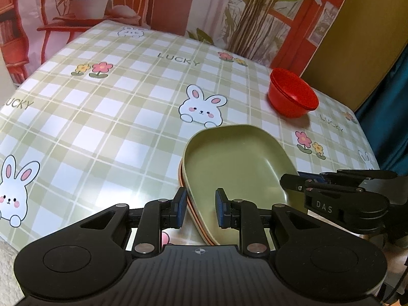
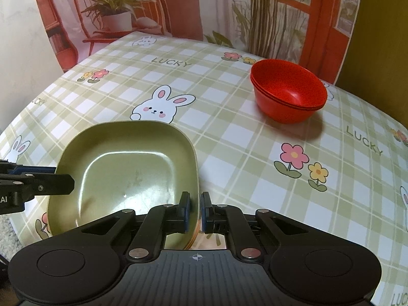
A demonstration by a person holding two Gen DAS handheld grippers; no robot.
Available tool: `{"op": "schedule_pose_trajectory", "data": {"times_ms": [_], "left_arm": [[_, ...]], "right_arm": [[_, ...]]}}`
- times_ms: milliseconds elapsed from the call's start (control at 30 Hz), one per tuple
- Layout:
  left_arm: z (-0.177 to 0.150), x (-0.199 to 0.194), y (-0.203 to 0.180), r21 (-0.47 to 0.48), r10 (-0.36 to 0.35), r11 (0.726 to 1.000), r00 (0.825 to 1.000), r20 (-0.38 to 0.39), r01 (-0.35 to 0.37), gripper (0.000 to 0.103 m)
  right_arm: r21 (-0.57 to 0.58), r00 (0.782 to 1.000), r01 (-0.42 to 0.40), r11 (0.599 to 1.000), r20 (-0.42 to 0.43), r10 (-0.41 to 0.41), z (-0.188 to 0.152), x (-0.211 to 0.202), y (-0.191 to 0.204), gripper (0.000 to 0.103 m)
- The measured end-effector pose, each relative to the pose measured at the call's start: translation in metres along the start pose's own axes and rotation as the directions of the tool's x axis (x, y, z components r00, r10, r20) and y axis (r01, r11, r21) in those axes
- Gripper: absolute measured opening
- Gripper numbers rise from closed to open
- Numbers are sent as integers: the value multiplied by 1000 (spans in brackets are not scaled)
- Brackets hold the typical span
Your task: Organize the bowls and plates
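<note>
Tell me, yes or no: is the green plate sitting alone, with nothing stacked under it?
No. An orange plate edge shows beneath the green plate.

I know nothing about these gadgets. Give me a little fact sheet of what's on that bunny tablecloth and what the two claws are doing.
surface: green-checked bunny tablecloth
plates: stack of squarish plastic plates, green one on top, orange edges showing below
bowls: nested stack of round red plastic bowls, standing apart from the plates, farther back
left gripper: straddles the stack's left rim; contact unclear
right gripper: clamped on the stack's right rim
backdrop: printed scene of chairs and potted plants
</note>
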State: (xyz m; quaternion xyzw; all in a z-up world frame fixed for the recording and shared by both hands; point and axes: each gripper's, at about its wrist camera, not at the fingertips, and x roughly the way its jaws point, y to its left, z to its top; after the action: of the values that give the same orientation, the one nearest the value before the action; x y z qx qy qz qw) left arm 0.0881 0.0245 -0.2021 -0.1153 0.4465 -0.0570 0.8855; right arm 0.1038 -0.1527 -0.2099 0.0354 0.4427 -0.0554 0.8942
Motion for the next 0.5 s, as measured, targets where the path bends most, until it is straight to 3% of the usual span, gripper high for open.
{"op": "schedule_pose_trajectory", "data": {"times_ms": [333, 500], "left_arm": [[4, -4, 4, -31, 8, 1000, 1000, 25, -7, 24], [16, -13, -1, -9, -14, 1000, 997, 77, 15, 24]], "right_arm": [[32, 1000, -11, 999, -13, 12, 3, -2, -2, 9], [33, 997, -50, 998, 57, 48, 11, -23, -7, 13]]}}
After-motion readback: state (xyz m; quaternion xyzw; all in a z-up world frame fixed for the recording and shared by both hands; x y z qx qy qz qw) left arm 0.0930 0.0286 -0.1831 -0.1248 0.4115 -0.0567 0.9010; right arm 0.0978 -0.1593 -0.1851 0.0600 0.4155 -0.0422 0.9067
